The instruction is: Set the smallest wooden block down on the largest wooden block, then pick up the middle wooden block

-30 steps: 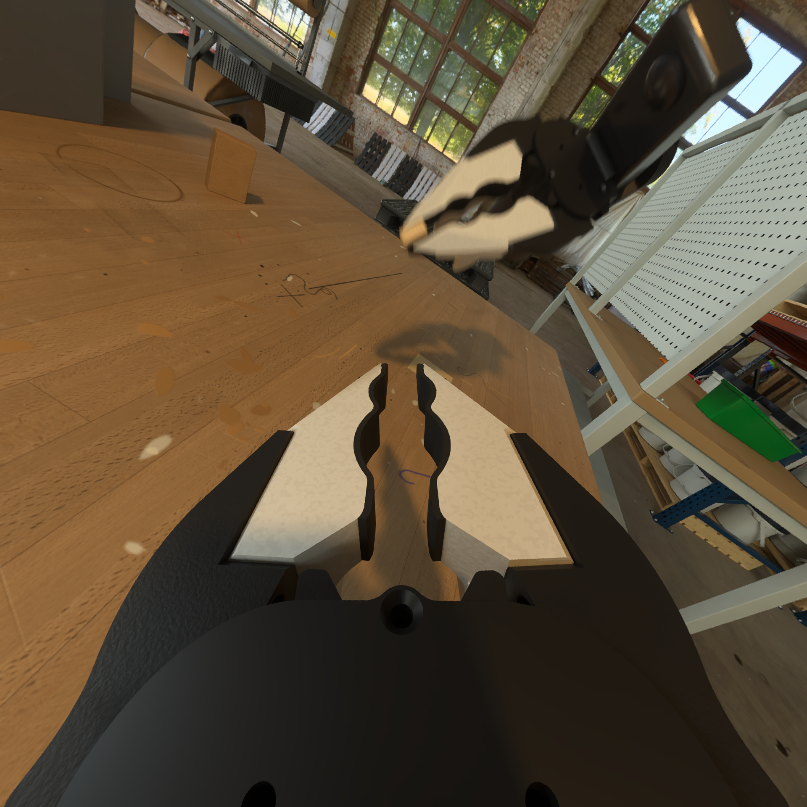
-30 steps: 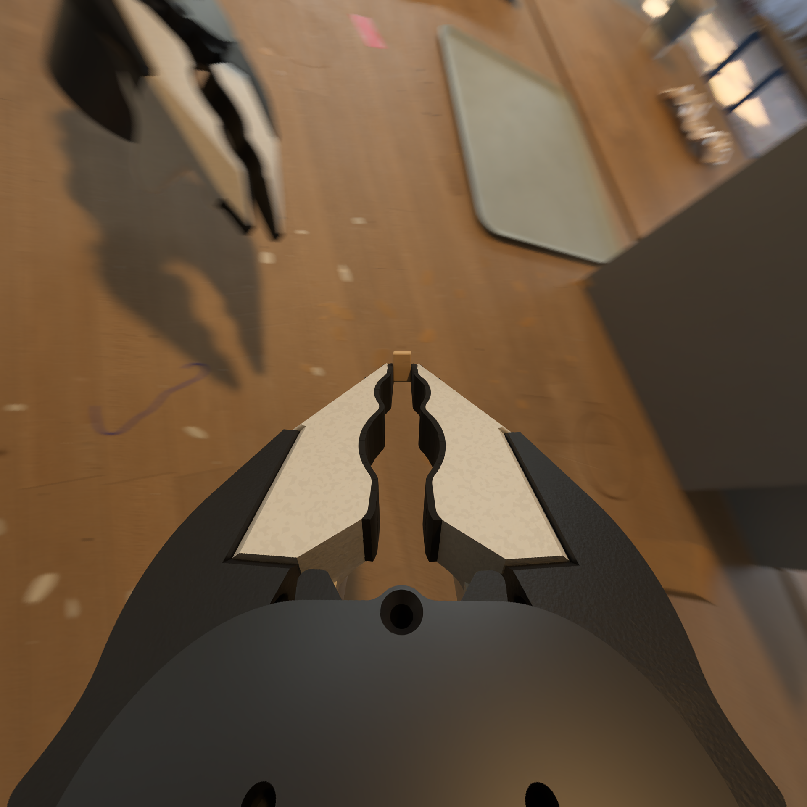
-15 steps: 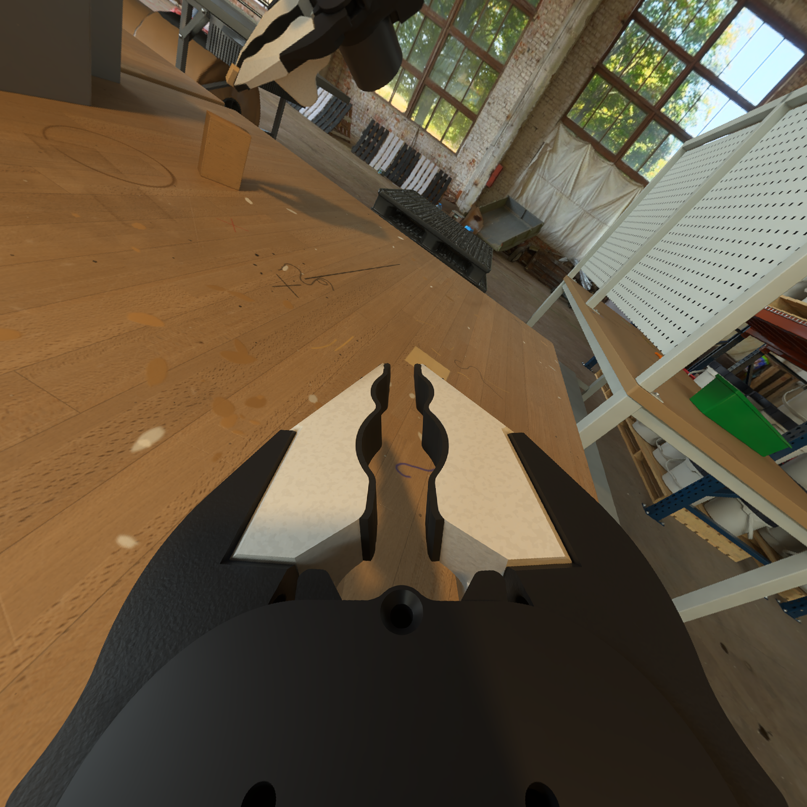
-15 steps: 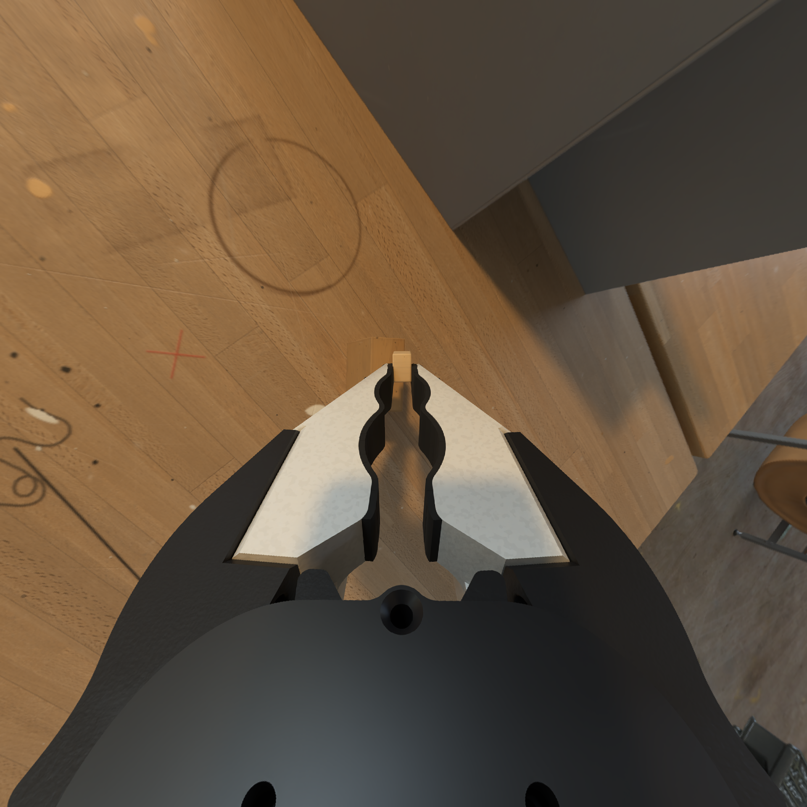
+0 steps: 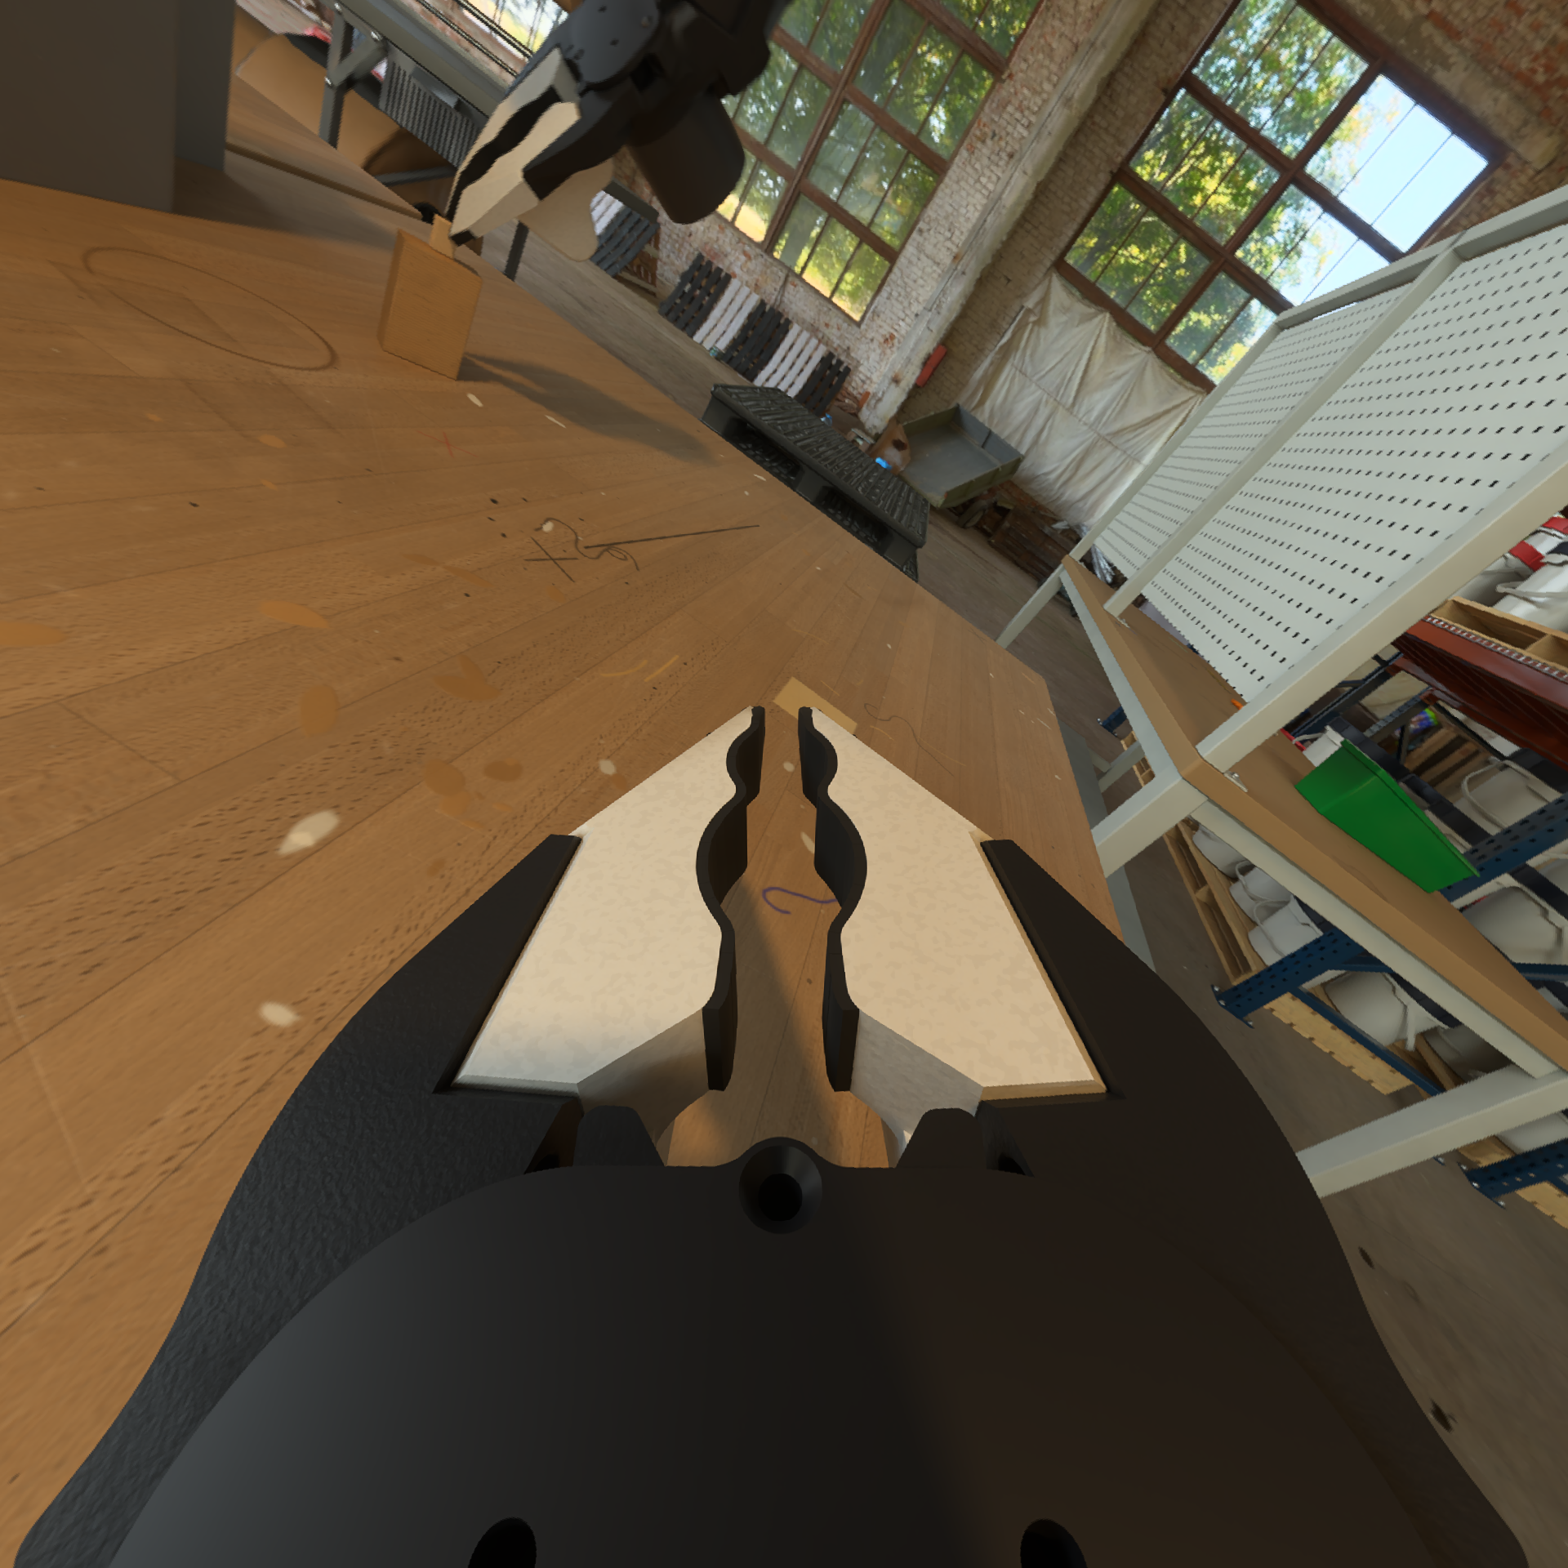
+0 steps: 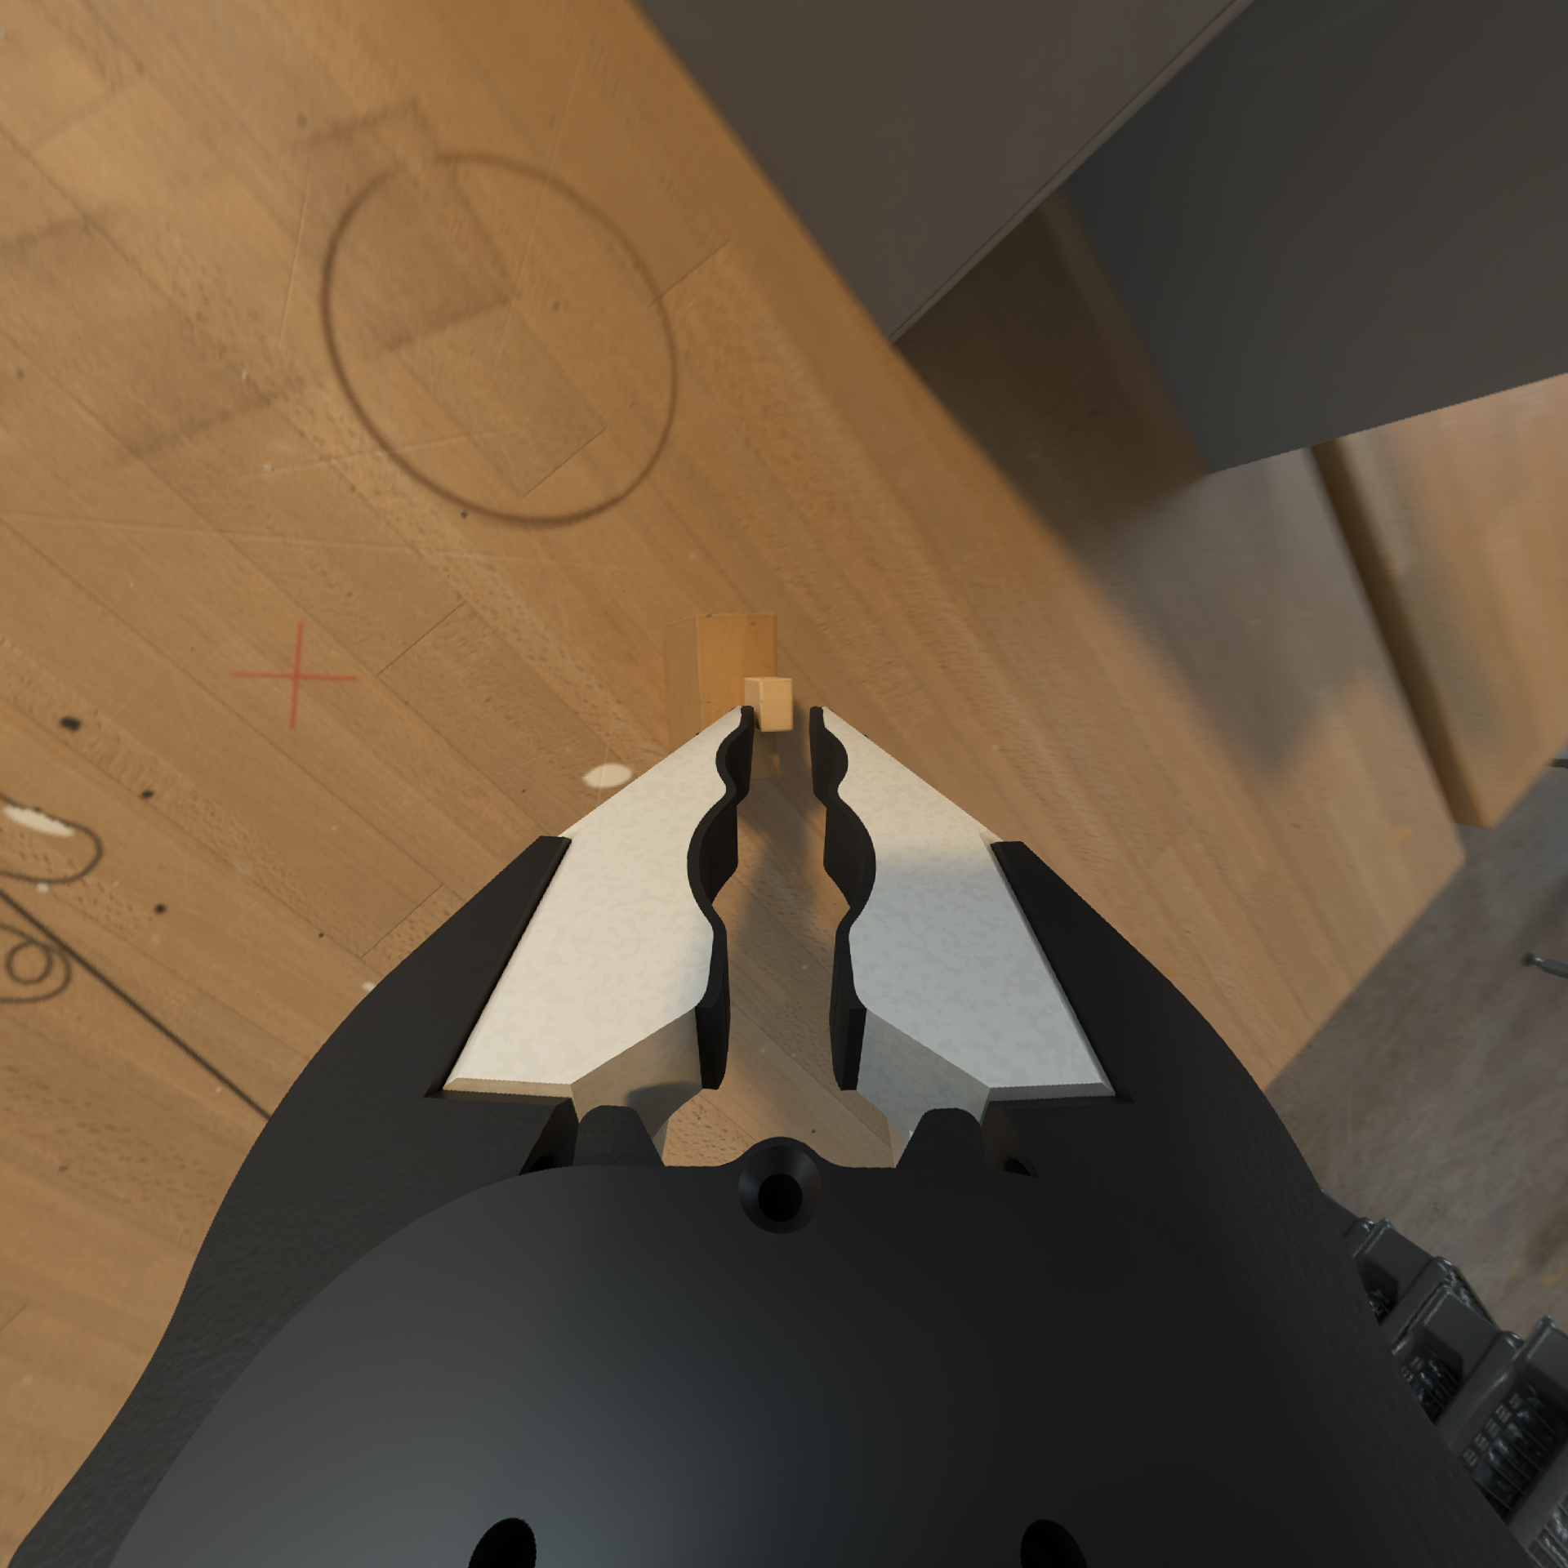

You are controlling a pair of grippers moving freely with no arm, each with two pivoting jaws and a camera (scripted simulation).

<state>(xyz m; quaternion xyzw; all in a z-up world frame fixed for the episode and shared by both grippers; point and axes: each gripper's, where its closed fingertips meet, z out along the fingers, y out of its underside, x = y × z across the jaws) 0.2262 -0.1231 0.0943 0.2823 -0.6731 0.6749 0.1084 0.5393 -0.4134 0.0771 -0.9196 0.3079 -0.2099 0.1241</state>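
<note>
The largest wooden block [image 5: 424, 305] stands upright on the workbench at the far left; its top also shows in the right wrist view [image 6: 736, 658]. The smallest block [image 6: 768, 704] rests on the top's near edge and also shows in the left wrist view [image 5: 439, 233]. My right gripper [image 6: 781, 717] hangs over it, slightly open, with a gap on the block's right side; it also shows in the left wrist view [image 5: 458, 229]. The middle block [image 5: 814, 700] lies just beyond my left gripper [image 5: 781, 719]. The left gripper is empty and low over the table, its jaws drawn to a narrow slit.
A dark grey box [image 6: 1103, 127] stands beside the largest block and also shows in the left wrist view [image 5: 85, 85]. A pencil circle [image 6: 501, 339] and a red cross [image 6: 294, 676] mark the bench. The bench edge [image 5: 1061, 764] runs right of the left gripper; beyond it stands a pegboard bench [image 5: 1358, 509].
My right gripper carried the smallest block across the bench to the largest block and came down onto its top. Its jaws have widened off the block. The left gripper has stayed put.
</note>
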